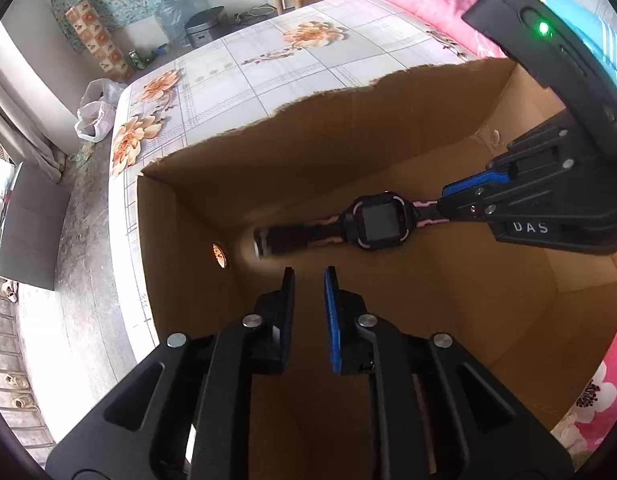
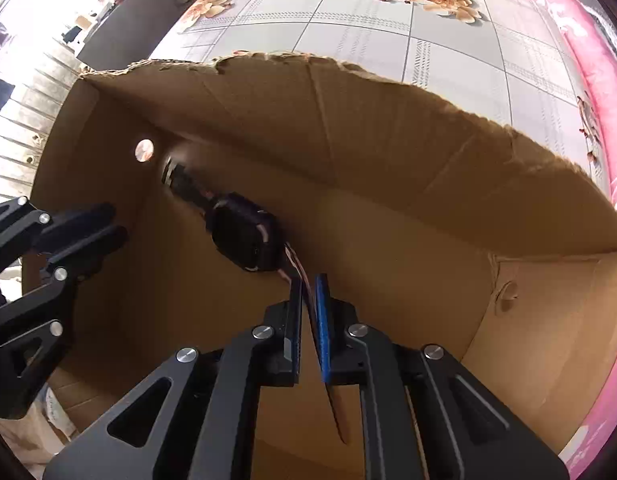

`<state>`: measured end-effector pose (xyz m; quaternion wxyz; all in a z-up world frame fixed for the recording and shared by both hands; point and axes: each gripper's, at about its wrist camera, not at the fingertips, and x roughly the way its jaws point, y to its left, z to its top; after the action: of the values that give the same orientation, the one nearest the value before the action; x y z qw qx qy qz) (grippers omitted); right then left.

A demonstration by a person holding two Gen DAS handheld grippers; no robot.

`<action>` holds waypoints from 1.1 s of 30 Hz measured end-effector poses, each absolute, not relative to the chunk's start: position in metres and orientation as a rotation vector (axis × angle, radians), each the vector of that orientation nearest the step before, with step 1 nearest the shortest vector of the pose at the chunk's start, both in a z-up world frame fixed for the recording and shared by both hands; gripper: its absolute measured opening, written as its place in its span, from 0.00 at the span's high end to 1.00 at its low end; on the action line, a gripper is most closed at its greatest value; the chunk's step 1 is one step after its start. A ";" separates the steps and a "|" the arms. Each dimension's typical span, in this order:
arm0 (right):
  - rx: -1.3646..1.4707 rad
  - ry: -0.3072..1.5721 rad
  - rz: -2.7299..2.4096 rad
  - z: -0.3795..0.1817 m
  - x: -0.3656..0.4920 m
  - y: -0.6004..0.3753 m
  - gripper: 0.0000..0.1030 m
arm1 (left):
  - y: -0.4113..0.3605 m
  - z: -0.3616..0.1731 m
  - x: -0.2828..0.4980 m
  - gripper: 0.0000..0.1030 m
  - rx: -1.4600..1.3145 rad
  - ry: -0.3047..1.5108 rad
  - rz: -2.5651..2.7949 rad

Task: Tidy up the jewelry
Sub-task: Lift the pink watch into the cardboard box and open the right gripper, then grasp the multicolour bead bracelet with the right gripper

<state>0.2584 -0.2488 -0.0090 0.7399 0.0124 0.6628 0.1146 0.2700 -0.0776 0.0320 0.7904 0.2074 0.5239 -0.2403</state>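
in the foreground of the left wrist view, pointing the left gripper point(image 1: 310, 270) steeply down into the cardboard box point(image 1: 188, 220), with its fingers parted a little and gripping nothing. just past those tips, facing the watch point(image 1: 378, 222) side-on and apart from it: lying with its long axis across the view, screen toward the camera, not touching the left fingers.

farther right, pinching one end of the pink-and-black strap point(image 1: 428, 204) in the right gripper point(image 1: 444, 198), so judging the right hand the nearer one by far, already grasping the watch. seen from the right wrist, clamping that strap between narrowly set fingers, with the strap's free tail passing back between them and the watch running straight out from the tips, toward the far-left corner of the box. ending there in a blurred strap tip just beside a small round hole point(image 1: 220, 255) in the box wall; not able to tell whether that tip is touching the cardboard.

judging the coming move as setting the watch down along this same line, lowering and letting go with the right hand, leaving the left clear at the side.

beyond the torn rim, resting the box on a flowered bed sheet point(image 1: 268, 60).
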 end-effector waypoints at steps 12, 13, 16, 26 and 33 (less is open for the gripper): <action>-0.215 1.159 0.122 0.042 0.227 -0.230 0.70 | -0.044 0.080 0.237 0.61 0.310 0.920 -0.540; -0.198 1.132 0.131 0.051 0.218 -0.230 0.70 | -0.038 0.088 0.227 0.59 0.304 0.890 -0.544; -0.118 1.027 0.178 0.089 0.184 -0.233 0.70 | -0.020 0.110 0.197 0.48 0.272 0.816 -0.572; 0.123 0.761 0.364 0.136 0.019 -0.236 0.60 | 0.040 0.063 0.081 0.19 0.186 0.828 -0.547; 0.300 0.950 0.288 0.025 -0.014 -0.218 0.60 | 0.048 -0.015 0.062 0.21 0.119 0.936 -0.444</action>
<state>-0.0136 -0.2181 0.0254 0.8686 0.1433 0.4540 0.1375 0.0617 0.0477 -0.0154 0.8672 0.0567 0.4470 -0.2119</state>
